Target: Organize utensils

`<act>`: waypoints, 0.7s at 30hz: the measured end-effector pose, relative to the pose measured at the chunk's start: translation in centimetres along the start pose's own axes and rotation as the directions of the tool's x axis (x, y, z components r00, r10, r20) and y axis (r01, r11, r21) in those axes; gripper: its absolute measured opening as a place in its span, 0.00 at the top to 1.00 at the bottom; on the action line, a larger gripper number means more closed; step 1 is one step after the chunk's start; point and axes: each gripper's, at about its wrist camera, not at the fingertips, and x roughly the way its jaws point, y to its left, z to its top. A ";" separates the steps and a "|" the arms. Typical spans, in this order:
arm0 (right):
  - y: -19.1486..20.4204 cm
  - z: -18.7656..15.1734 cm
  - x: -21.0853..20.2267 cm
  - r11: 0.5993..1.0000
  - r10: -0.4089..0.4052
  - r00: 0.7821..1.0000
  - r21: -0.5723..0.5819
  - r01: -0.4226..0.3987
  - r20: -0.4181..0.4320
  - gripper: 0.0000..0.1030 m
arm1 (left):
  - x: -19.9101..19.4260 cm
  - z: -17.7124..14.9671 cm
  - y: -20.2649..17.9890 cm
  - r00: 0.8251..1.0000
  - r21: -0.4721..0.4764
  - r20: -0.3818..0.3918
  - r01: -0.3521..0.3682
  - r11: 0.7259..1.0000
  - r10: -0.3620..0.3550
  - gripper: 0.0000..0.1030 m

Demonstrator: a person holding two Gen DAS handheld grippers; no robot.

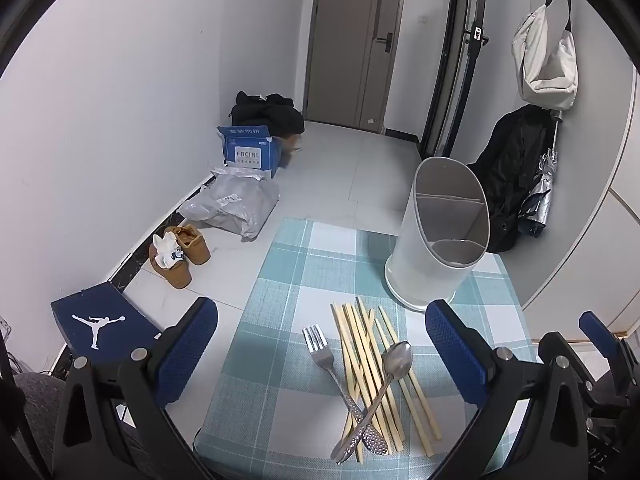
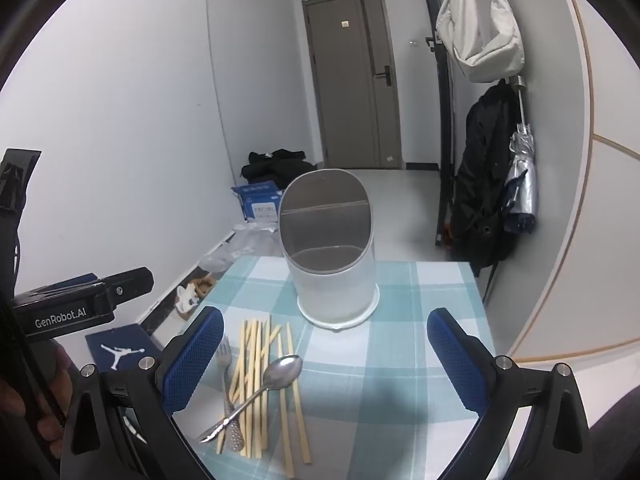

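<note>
Small table [image 1: 280, 264] in a hallway, laid with a teal-and-white checked cloth [image 2: 400, 360], utensils loose on top.

Left gripper [image 1: 320, 356] spread wide above the pile, nothing between the blue pads; right gripper [image 2: 326, 360] likewise spread and empty; wooden chopsticks [image 1: 372, 364] scattered on the cloth, fork [image 1: 320, 350] lying just left of them, spoon [image 1: 396, 358] lying across them; white divided holder [image 1: 436, 236] upright near the far edge, compartments bare; grey tiled floor [image 1: 340, 160] beyond, tan shoes [image 1: 180, 256], grey parcel bag [image 1: 236, 204] and blue box [image 1: 250, 152] along the left wall; grey door [image 2: 352, 80] at the far end; white bag [image 2: 480, 28], black coat [image 2: 480, 184] and folded umbrella [image 2: 522, 176] hanging on the right.
</note>
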 end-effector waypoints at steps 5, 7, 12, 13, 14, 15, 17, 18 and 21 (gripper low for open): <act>0.1 0.1 0.1 1.000 0.000 1.000 0.002 0.000 0.001 0.00 | 0.0 0.0 0.0 1.000 0.002 -0.001 0.002 1.000 -0.002 0.01; 0.2 0.1 0.1 1.000 0.001 1.000 0.000 -0.001 0.002 0.00 | 0.0 -0.1 0.0 1.000 0.001 -0.002 0.002 1.000 -0.002 0.01; -0.2 -0.2 0.3 1.000 0.004 1.000 -0.003 -0.004 0.001 0.00 | 0.0 -0.1 0.0 1.000 0.000 -0.006 0.006 1.000 -0.006 0.01; -0.4 -0.2 0.4 1.000 0.004 1.000 -0.002 -0.004 0.000 0.00 | 0.0 -0.1 -0.1 1.000 0.002 -0.007 0.005 1.000 -0.005 0.01; -0.4 -0.1 0.3 1.000 0.008 1.000 0.002 -0.008 0.001 0.00 | 0.0 -0.1 -0.1 1.000 0.001 -0.004 0.005 1.000 -0.005 0.01; -0.4 -0.2 0.3 1.000 0.007 1.000 -0.001 -0.007 0.000 0.00 | 0.0 0.0 -0.1 1.000 0.001 -0.002 0.007 1.000 -0.007 0.01; -0.2 -0.2 0.4 1.000 0.001 1.000 -0.008 -0.001 -0.002 0.00 | 0.2 -0.1 -0.1 1.000 0.004 -0.002 0.002 1.000 -0.002 0.01; -0.3 -0.2 0.4 1.000 -0.001 1.000 -0.008 0.001 -0.005 0.00 | 0.2 -0.1 -0.1 1.000 0.004 -0.003 0.002 1.000 -0.002 0.01; -0.4 -0.2 0.4 1.000 -0.007 1.000 -0.005 0.007 -0.002 0.00 | 0.4 -0.1 0.1 1.000 -0.009 -0.012 0.009 1.000 -0.009 0.01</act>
